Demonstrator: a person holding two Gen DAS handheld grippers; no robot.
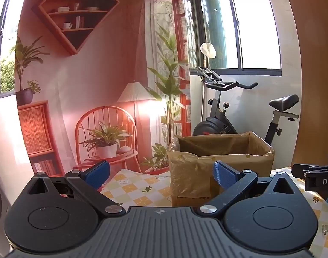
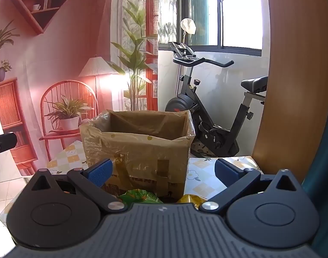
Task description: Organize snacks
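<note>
- The white letters "DA" stand on the black body of the right gripper (image 1: 318,177), seen at the right edge of the left wrist view; the word is cut off by the frame there.
- Dark printing runs along the lower front of the cardboard box (image 2: 142,148) in the right wrist view, behind the plastic wrap; it is too blurred to read.
- The green snack bag (image 2: 138,196) just in front of the box bears print that cannot be made out.
</note>
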